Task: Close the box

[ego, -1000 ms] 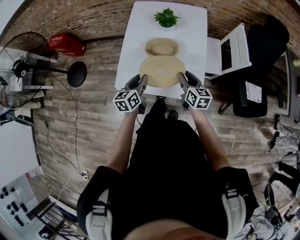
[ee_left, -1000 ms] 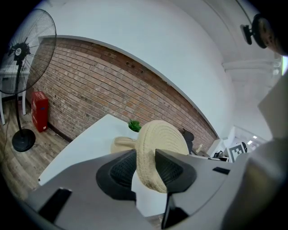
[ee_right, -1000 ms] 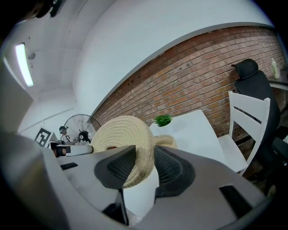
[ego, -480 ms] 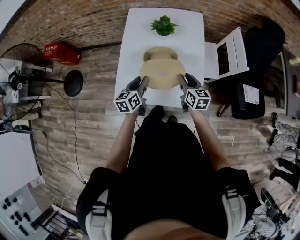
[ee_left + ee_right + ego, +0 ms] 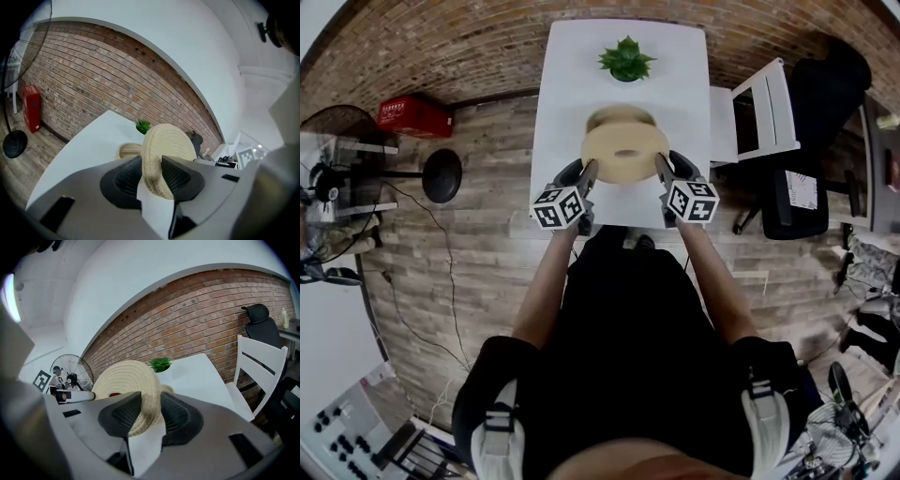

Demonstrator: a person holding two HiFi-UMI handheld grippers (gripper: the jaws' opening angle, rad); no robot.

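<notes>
Box [image 5: 620, 116] sits on the table [image 5: 567, 84], just behind its lid [image 5: 624, 153].
My left gripper [image 5: 588, 172] and right gripper [image 5: 662, 169] each pinch an edge of the lid. I should keep it flat and set it right over the box. The lid hides most of the box rim.

Person: black short-sleeved top [image 5: 628, 356]. Pale grey shoulder straps [image 5: 495, 433] with black buckles flank top. Ahead of top: left gripper [image 5: 587, 172] and right gripper [image 5: 661, 166], grey shells, black ribbed pads [image 5: 125, 180], black-and-white marker cubes [image 5: 557, 206].
</notes>
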